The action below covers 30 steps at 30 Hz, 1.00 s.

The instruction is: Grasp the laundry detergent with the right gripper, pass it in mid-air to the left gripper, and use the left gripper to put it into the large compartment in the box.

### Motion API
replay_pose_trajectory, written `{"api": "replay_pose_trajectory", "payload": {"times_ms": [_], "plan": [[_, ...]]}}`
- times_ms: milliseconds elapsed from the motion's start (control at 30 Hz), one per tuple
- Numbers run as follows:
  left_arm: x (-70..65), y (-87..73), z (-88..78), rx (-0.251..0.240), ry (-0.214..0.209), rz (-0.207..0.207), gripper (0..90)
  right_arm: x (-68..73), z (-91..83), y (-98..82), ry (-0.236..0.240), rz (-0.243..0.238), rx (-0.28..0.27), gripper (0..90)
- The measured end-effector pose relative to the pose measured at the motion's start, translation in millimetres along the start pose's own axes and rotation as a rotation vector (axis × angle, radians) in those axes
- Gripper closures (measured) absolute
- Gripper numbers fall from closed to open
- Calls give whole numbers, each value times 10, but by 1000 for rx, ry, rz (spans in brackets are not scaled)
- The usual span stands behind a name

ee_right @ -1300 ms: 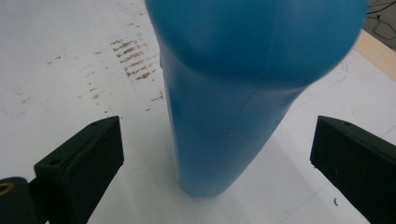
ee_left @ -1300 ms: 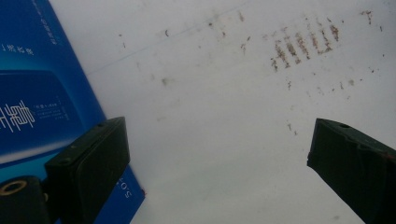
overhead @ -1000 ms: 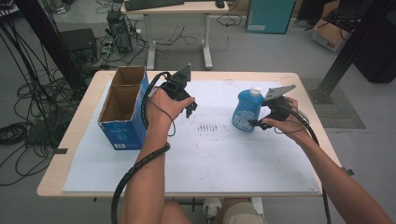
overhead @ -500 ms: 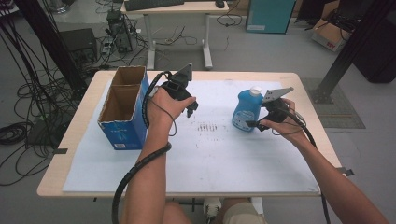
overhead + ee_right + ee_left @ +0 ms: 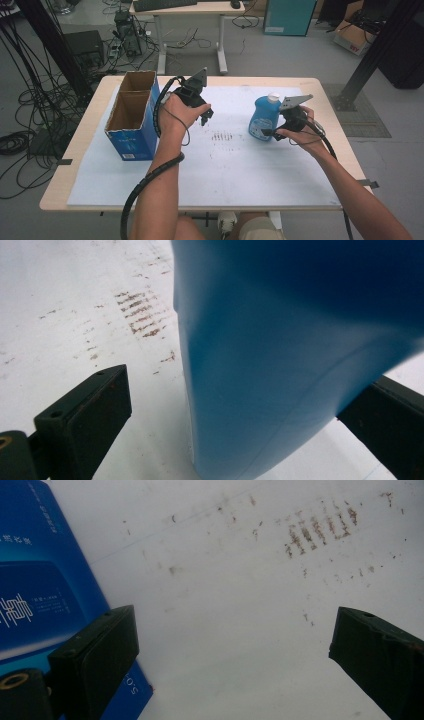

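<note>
High view first: the right tongs [image 5: 269, 133] reach in at the lower body of a blue bottle [image 5: 262, 119] that stands upright on the white surface [image 5: 250, 175], right of the middle, white cap on top. The left tongs [image 5: 206, 119] hang over the surface near a blue cardboard box [image 5: 131, 120], which stands open at the left edge, well apart from the bottle. A patch of brown scuff marks [image 5: 222, 136] lies between the two hands.

Left gripper view: these tongs [image 5: 235, 680] stand wide apart with nothing between them, just bare surface and the box's printed blue wall [image 5: 45, 595] at one side.

Right gripper view: the bottle [image 5: 300, 355] sits between the spread jaws, one clear of its side, the other close at its edge; I cannot tell whether it touches. The plastic looks smooth, glossy and curved. I judge the risk lies there: closing off-centre on that rounded wall could push the bottle sideways or tip it, and a smooth skin may slip when lifted.
</note>
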State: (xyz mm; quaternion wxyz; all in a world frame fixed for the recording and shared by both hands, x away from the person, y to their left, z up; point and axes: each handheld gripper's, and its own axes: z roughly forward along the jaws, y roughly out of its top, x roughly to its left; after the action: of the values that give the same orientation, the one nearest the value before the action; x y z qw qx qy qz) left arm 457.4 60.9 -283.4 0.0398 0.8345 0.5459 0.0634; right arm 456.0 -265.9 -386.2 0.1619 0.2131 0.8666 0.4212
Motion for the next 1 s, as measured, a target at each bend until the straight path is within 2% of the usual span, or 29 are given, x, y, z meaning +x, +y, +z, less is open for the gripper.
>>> {"api": "replay_pose_trajectory", "payload": {"times_ms": [1000], "plan": [[-30, 22, -11, -4, -4, 2, 58, -5, -11, 7, -7, 3, -31, 19]]}}
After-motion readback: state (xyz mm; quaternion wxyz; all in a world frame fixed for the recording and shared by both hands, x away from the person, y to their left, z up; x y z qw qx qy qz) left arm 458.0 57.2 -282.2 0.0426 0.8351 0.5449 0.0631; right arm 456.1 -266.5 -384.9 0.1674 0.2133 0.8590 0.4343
